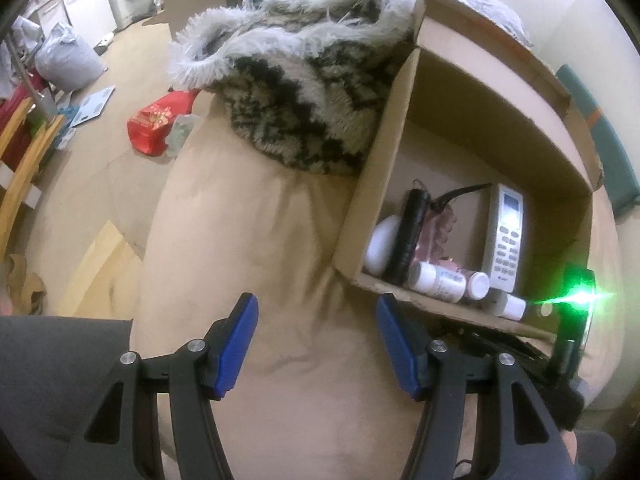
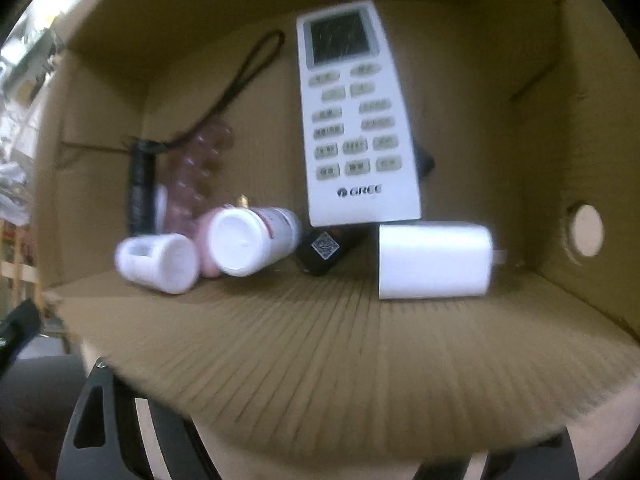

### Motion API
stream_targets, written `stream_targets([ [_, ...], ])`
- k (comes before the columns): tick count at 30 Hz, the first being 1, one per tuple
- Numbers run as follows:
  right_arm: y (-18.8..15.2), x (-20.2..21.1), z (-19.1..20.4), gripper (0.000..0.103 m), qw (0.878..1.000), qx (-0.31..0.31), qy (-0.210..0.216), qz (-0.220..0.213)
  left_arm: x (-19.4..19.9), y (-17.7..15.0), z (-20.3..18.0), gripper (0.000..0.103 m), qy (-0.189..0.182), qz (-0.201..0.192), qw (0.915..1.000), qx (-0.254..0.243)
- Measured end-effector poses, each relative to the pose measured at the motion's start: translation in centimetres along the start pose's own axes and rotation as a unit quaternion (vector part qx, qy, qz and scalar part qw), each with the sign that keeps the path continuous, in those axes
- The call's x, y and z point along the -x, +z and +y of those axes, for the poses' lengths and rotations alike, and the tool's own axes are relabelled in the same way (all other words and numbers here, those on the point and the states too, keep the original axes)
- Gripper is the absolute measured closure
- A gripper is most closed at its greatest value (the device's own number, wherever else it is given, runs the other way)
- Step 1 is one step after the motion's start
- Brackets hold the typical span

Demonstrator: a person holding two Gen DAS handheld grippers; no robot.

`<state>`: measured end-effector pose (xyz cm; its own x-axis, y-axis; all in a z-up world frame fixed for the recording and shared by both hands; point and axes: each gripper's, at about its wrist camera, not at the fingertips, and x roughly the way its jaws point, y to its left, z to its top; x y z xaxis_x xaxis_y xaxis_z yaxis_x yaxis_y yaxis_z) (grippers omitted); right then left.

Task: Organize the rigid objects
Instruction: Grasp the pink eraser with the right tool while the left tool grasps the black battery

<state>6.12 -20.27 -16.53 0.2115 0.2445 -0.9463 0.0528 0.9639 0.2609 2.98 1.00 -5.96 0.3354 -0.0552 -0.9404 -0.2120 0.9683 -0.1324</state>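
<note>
The left gripper (image 1: 314, 344) points steeply down over a tan cushion (image 1: 256, 248); its blue pads (image 1: 236, 344) stand apart and hold nothing. The right gripper points steeply down at the near flap of the cardboard box (image 2: 320, 352); the flap hides its fingertips, so only the black arms show at the bottom; I cannot tell from the picture if it is open or closed, and I see nothing in it. Inside the box lies a white remote (image 2: 356, 120), with a white charger block (image 2: 434, 260) just below it; two white bottles (image 2: 236, 242) lie on their sides to the left; a black stick with a cord (image 2: 140, 184) and something pink behind it are blurry.
</note>
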Motion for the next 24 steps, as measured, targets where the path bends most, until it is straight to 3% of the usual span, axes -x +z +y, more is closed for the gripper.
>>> stream_targets([
  [1,-0.1,0.0,0.2,0.017,1.0,0.005,-0.005,-0.006,-0.2,-0.1,0.0,0.045,0.002,0.004,1.0,0.001],
  [4,-0.3,0.4,0.4,0.036,1.0,0.015,-0.016,-0.016,-0.5,-0.5,-0.3,0.045,-0.002,0.007,1.0,-0.001],
  [7,-1.0,0.8,-0.3,0.036,1.0,0.004,0.003,-0.009,-1.1,-1.1,-1.5,0.045,-0.003,0.014,0.9996,-0.024],
  [15,-4.3,3.8,-7.0,0.036,0.996,-0.088,-0.015,-0.006,-3.4,-2.6,-6.0,0.045,-0.013,0.051,0.9961,-0.072],
  [17,-5.0,4.3,-8.4,0.036,0.994,-0.11,-0.022,-0.005,-4.5,-3.2,-7.1,0.045,-0.016,0.064,0.9958,-0.063],
  [21,-5.5,4.3,-9.3,0.036,0.991,-0.13,-0.015,-0.002,-7.4,-4.6,-8.9,0.045,-0.032,0.082,0.9962,0.003],
  [24,-5.3,4.0,-9.0,0.036,0.992,-0.126,-0.018,0.001,-9.7,-5.6,-10.8,0.045,-0.021,0.088,0.9959,-0.001],
])
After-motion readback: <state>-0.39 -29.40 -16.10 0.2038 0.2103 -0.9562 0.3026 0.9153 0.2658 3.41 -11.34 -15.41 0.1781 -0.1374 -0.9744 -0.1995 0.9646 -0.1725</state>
